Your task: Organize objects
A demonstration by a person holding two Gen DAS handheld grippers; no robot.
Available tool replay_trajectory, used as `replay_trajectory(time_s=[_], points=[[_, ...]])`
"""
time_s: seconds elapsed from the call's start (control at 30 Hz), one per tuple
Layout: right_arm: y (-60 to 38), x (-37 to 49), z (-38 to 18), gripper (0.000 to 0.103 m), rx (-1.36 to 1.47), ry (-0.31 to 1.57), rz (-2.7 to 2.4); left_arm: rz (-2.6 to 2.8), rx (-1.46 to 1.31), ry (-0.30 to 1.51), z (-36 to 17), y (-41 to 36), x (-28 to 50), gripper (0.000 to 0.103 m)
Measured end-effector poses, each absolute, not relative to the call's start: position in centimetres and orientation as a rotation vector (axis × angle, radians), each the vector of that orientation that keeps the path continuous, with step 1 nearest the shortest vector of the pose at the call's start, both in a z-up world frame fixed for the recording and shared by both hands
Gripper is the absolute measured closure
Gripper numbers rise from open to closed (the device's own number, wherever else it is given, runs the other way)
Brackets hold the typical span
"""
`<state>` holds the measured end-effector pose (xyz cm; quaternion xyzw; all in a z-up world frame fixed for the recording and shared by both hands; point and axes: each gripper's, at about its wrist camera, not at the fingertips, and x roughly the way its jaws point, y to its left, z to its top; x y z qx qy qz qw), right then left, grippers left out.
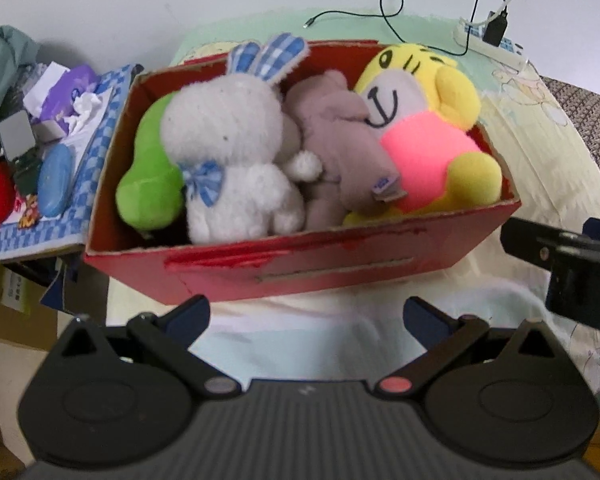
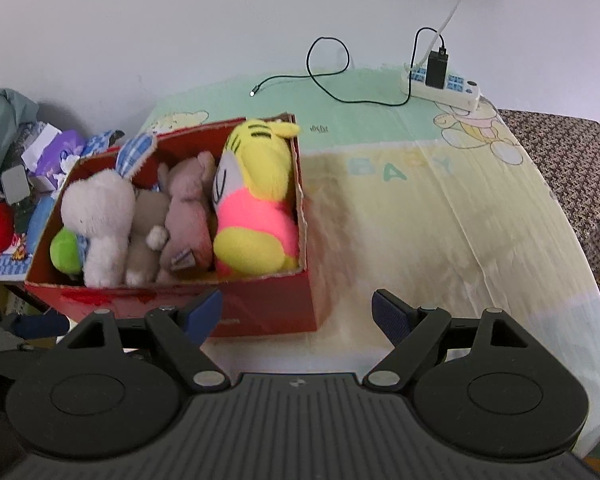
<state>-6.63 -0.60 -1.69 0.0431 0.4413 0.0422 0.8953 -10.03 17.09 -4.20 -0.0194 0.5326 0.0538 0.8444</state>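
Red box [image 1: 340, 272] on counter [image 2: 420, 216], packed left to right: green plush [image 1: 148, 184], white bunny [image 1: 236, 152], brown bear [image 1: 340, 148], yellow tiger [image 1: 432, 128]. Left gripper [image 1: 306, 318] wide open, empty, before box. Right gripper [image 2: 298, 314] wide open, empty, at box's right corner.

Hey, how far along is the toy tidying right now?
Mostly done, it seems: the white bunny, green plush, pink-grey plush and yellow tiger all sit in the red box. Nothing is in hand; the left claw and right claw are open. No loose toys visible on the cloth.
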Motion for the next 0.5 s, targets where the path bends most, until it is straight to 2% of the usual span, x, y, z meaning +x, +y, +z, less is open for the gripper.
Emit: replay_trajectory(time_s=[0.5], points=[[-1.05, -6.88, -2.09, 0.019, 0.091, 0.929, 0.093, 0.137, -0.046, 1.113, -3.86, 16.78, -10.7, 0.0]])
